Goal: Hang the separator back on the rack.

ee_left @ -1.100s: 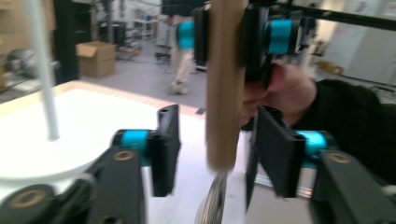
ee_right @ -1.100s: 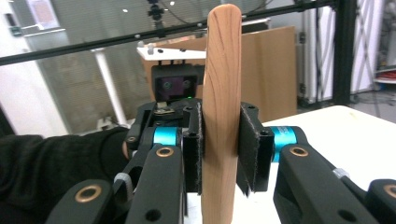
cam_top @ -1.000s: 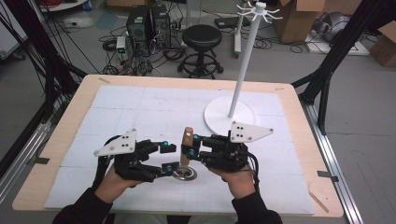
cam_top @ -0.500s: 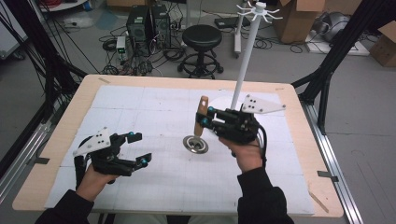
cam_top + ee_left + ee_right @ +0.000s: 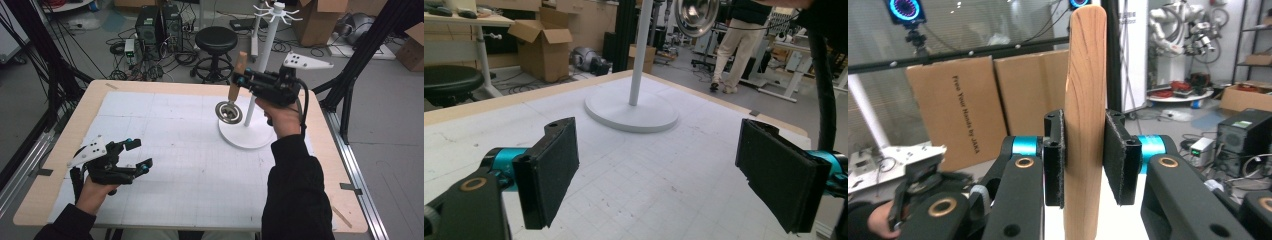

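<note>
Right tongs (image 5: 242, 80): you hold them raised above the far right part of the counter, pointing toward its left side, with the jaws closed on the wooden handle (image 5: 1085, 120); in the right gripper view a pad presses on each flat side of the handle.
Ladle (image 5: 232, 97): wooden handle upright and slightly tilted, metal bowl (image 5: 229, 112) hanging at its lower end, clear of the counter; the bowl hangs just beside the stand's pole, on its left in the high view.
Ladle bowl, left gripper view: shiny round underside (image 5: 696, 15) at the top edge, above the stand's base.
Left tongs (image 5: 134, 156): you hold them low over the near left part of the counter, jaws spread wide, nothing between the pads (image 5: 551, 165); they have just been opening.
Stand (image 5: 260, 65): white pole rising from a round white base (image 5: 250, 136) on the far right part of the counter, with hooks (image 5: 275, 10) at the top.
Counter (image 5: 65, 150): wooden edge, covered by a white gridded mat (image 5: 180, 150).
Your hands: the left (image 5: 92, 192) is well apart from the right (image 5: 281, 117), which is sleeved in black.
Beyond the counter: a black stool (image 5: 216, 40) and cardboard boxes (image 5: 320, 20) on the floor.
</note>
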`<state>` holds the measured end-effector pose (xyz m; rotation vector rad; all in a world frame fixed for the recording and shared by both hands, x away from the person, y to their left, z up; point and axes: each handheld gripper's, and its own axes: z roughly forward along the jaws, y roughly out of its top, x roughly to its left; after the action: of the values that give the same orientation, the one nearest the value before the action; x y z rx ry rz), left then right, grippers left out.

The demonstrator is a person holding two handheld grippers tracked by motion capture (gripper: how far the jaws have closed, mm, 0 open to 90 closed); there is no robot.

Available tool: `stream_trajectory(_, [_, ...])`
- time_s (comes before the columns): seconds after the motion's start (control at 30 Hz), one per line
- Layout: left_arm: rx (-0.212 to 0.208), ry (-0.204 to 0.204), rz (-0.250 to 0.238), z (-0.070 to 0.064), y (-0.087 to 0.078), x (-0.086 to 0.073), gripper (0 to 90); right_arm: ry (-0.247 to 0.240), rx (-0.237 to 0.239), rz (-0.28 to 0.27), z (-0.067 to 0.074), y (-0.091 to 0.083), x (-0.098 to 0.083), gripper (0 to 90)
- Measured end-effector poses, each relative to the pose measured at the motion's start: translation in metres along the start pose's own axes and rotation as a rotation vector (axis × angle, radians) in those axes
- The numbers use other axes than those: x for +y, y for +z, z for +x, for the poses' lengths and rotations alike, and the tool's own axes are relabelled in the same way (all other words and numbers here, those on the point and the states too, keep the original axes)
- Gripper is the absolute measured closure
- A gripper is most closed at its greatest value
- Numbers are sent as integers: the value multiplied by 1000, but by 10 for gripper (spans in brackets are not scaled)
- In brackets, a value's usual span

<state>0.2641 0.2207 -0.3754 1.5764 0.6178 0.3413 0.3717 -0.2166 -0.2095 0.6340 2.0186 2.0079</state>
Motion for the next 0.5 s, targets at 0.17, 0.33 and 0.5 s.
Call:
stream_trajectory(0.17, [-2,4,-5,1,-1,0,180,-1,-50,-19,-21,-7,25,724])
stream_trajectory(0.33, [-4,2,-6,1,-1,0,180,2,-82,-40,-33,-10,37,724])
stream_trajectory(0.5, [-16,8,3,1,-1,0,179,12,-110,-54,-44,-11,46,724])
